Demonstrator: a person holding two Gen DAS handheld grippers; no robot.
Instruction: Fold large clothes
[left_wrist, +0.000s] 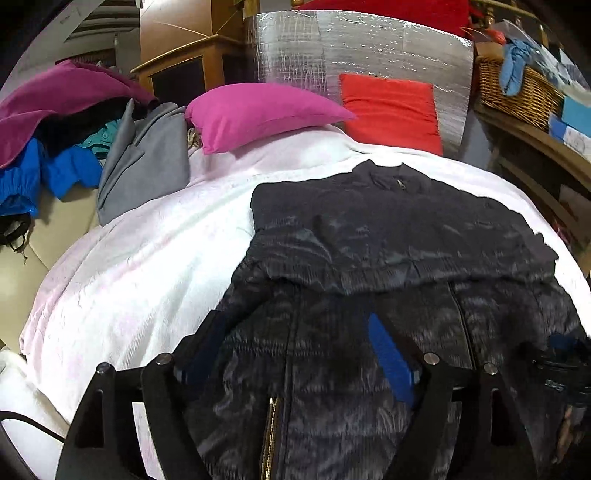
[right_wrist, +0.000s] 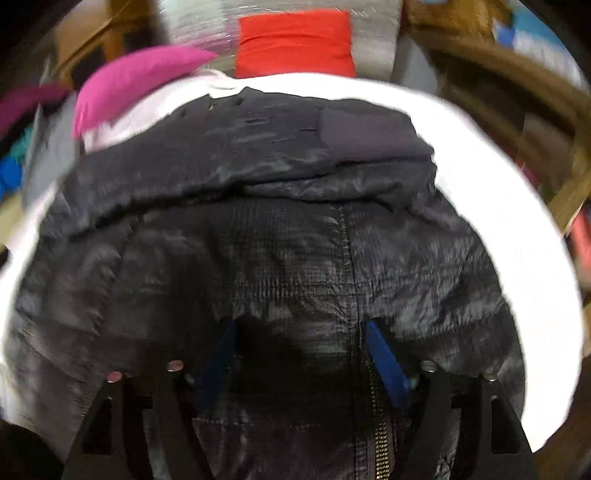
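A black quilted jacket (left_wrist: 388, 236) lies spread on the white bedspread (left_wrist: 147, 266), collar at the far end, sleeves folded across its middle. My left gripper (left_wrist: 295, 332) is open just above the jacket's near hem, its blue-padded fingers (left_wrist: 391, 354) apart, with the gold zipper (left_wrist: 271, 435) below. My right gripper (right_wrist: 299, 332) is open too, over the jacket (right_wrist: 295, 166) near its hem, with the zipper (right_wrist: 378, 424) by the right finger (right_wrist: 384, 358). The right wrist view is motion-blurred. The right gripper's body (left_wrist: 565, 373) shows at the left view's right edge.
A pink pillow (left_wrist: 258, 110) and a red cushion (left_wrist: 391, 110) lie at the bed's far end before a silver foil panel (left_wrist: 351, 48). Grey, purple and blue clothes (left_wrist: 66, 147) pile at left. A wicker basket (left_wrist: 517, 88) stands on wooden shelving at right.
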